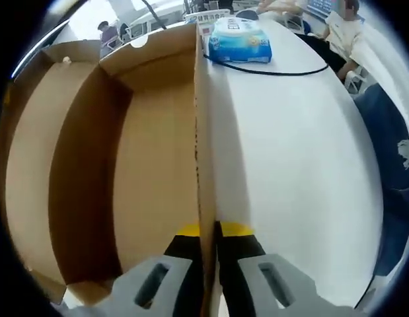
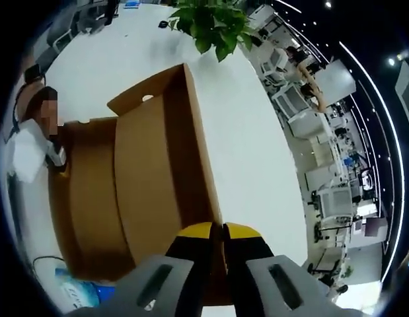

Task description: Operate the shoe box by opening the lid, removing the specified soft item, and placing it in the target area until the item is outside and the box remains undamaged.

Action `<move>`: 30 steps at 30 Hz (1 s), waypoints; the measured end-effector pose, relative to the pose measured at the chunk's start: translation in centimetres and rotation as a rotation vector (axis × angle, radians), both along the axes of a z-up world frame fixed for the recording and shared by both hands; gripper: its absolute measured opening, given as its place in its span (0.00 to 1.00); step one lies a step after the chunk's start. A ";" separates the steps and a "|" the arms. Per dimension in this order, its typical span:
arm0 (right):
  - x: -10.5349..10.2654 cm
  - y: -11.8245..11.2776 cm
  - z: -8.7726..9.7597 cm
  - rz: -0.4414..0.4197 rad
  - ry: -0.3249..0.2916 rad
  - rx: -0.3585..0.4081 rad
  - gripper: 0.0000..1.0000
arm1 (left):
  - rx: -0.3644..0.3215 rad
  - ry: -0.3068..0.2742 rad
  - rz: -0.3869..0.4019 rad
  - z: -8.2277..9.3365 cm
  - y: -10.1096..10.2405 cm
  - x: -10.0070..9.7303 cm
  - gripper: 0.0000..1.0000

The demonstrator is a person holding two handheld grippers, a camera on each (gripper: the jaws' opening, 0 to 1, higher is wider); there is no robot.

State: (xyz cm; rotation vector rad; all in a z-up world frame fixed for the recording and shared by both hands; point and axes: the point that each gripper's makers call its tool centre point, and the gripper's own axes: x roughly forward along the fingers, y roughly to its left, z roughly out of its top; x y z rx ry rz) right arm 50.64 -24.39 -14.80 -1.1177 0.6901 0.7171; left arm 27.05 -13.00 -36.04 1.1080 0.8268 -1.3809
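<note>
Your left gripper is clamped on the cardboard box wall — your right gripper pinches another wall edge of the box. The box sits open on the white table, a tissue pack beyond it.

This is an open-plan office. A long white table carries a potted green plant at its far end. Beyond the table's right side stand rows of desks with monitors under strip ceiling lights. People sit along the table, beside a black cable.
</note>
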 end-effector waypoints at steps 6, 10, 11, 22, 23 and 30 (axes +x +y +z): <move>-0.8 0.2 0.4 0.023 -0.033 -0.018 0.03 | 0.000 0.001 0.000 0.0 0.0 -0.1 0.02; -1.1 0.2 0.7 0.050 -0.056 -0.044 0.03 | 0.000 0.002 -0.001 -0.1 0.0 -0.1 0.02; -1.1 0.2 0.7 0.054 -0.062 -0.046 0.03 | 0.000 0.001 -0.003 -0.1 0.0 -0.1 0.02; -1.8 0.3 1.2 0.084 -0.132 -0.075 0.03 | -0.003 -0.003 -0.008 -0.2 0.1 -0.1 0.02; -2.0 0.3 1.3 0.076 -0.140 -0.064 0.03 | -0.005 -0.005 -0.017 -0.2 0.1 -0.2 0.02; -2.9 0.4 2.0 0.095 -0.186 -0.074 0.03 | -0.003 -0.001 -0.014 -0.1 0.1 -0.1 0.02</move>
